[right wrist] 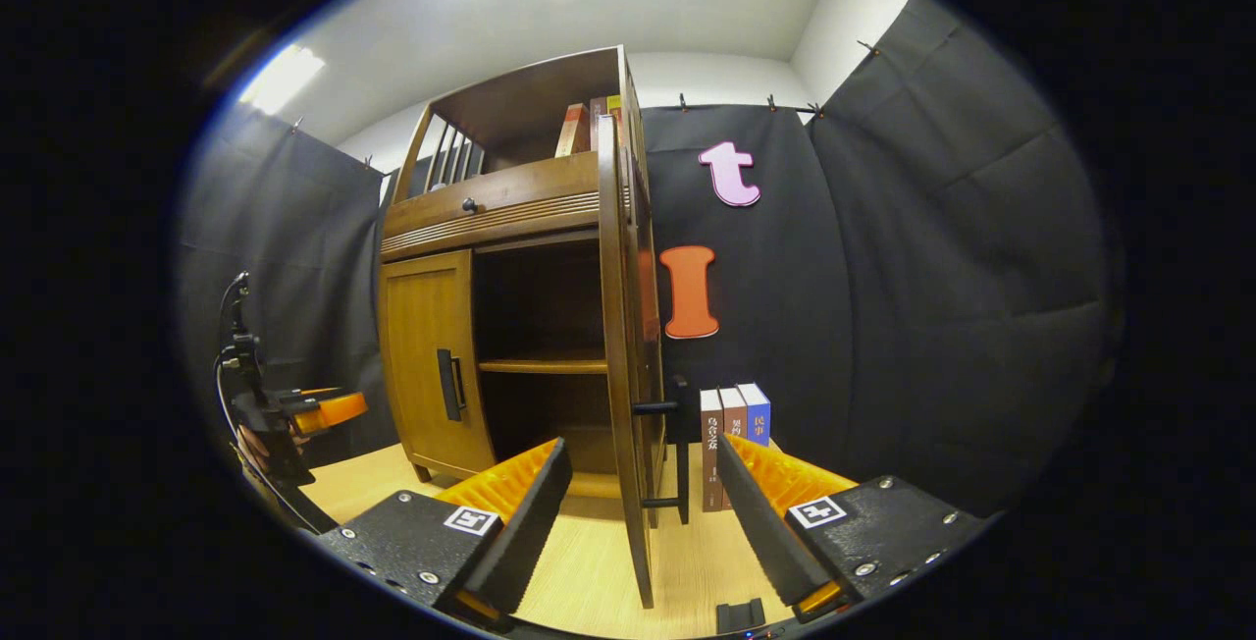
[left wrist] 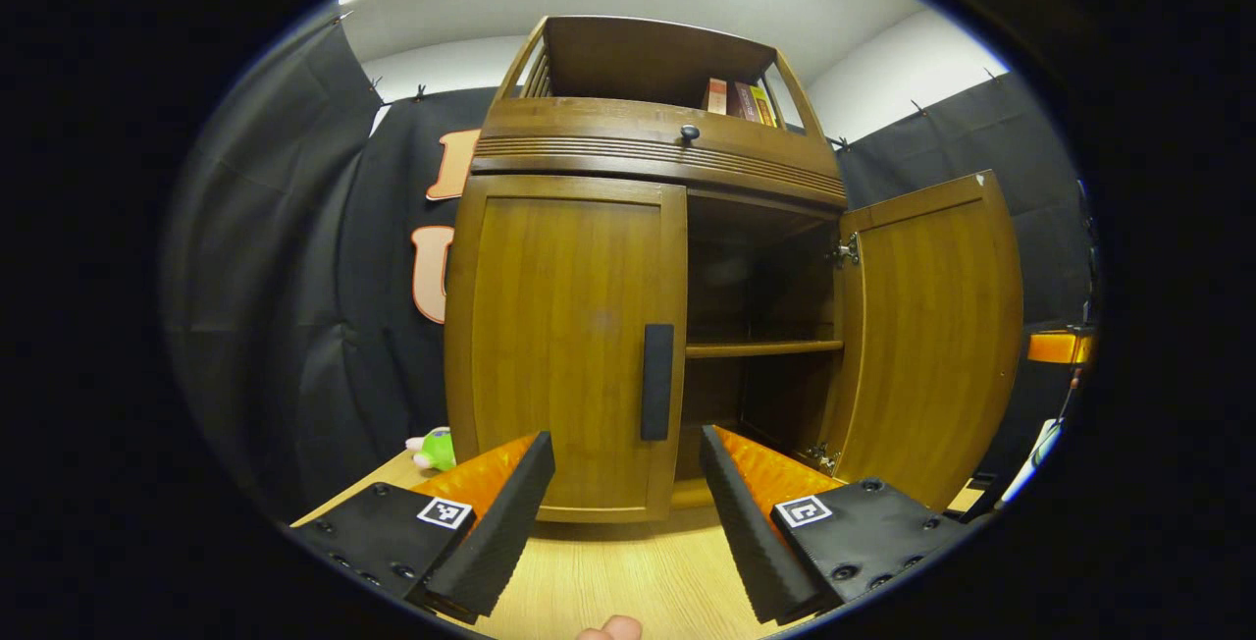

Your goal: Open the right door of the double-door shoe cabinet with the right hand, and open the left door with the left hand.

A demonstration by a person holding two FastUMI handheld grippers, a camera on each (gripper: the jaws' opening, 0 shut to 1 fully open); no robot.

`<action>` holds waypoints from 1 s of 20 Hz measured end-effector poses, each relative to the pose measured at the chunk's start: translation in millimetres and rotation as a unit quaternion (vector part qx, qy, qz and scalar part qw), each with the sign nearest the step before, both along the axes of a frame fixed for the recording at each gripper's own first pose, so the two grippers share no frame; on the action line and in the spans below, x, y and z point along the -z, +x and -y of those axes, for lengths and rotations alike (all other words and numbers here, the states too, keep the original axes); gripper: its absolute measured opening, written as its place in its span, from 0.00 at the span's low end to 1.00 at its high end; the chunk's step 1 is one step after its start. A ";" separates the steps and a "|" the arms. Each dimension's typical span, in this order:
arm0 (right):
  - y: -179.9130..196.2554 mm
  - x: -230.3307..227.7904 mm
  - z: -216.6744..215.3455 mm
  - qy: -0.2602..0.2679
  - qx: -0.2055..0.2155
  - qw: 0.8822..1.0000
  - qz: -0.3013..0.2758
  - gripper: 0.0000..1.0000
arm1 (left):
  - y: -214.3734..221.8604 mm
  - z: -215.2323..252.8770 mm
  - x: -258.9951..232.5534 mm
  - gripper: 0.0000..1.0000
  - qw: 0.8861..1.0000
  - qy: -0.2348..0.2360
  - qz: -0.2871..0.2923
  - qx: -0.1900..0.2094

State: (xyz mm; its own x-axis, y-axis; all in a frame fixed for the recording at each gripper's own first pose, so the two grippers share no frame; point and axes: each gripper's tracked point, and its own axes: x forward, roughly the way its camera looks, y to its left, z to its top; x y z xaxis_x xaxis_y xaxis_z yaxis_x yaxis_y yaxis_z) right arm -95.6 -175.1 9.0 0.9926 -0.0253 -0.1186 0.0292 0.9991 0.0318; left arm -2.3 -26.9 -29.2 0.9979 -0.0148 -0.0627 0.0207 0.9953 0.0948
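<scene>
Left gripper point(left wrist: 628, 512) spread wide, holding nothing, lined up with the handle point(left wrist: 657, 382) of the shut left door point(left wrist: 564, 346). Best to close straight on the handle, then pull gently. Right gripper point(right wrist: 643, 512) also wide, by the open right door point(right wrist: 620, 346). Inside, shelf point(left wrist: 760, 348) looks bare; books point(left wrist: 738, 100) up top.
</scene>
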 end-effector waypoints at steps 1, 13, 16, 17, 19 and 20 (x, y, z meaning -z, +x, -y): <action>0.2 1.6 -1.3 -0.005 0.002 1.000 0.000 0.92 | 8.1 4.0 -1.8 1.00 1.000 -0.003 -0.001 0.007; -3.2 2.5 -10.6 -0.055 0.008 0.998 0.002 0.92 | 156.2 22.7 21.2 0.93 1.000 -0.001 -0.019 0.009; -8.1 5.4 -8.8 -0.056 0.010 0.998 -0.002 0.92 | 177.2 31.7 18.5 0.94 1.000 0.015 0.004 0.021; -9.2 6.2 -7.0 -0.059 0.010 0.998 -0.004 0.92 | 178.4 29.9 18.8 0.95 1.000 0.018 0.004 0.018; -11.0 7.6 -7.1 -0.064 0.009 0.998 -0.007 0.92 | 183.0 27.5 18.1 0.93 1.000 0.025 0.005 0.013; -11.4 8.2 -7.6 -0.064 0.007 0.998 -0.007 0.92 | 185.2 25.9 17.8 0.93 1.000 0.026 0.006 0.009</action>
State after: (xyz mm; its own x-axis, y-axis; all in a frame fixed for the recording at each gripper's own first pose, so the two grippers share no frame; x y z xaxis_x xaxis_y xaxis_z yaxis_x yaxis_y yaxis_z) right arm -107.0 -167.5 0.9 0.9903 -0.0555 -0.1277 0.0433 0.9944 -0.0962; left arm 182.9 -52.8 -47.0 0.9982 -0.0304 -0.0524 0.0378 0.9884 0.1472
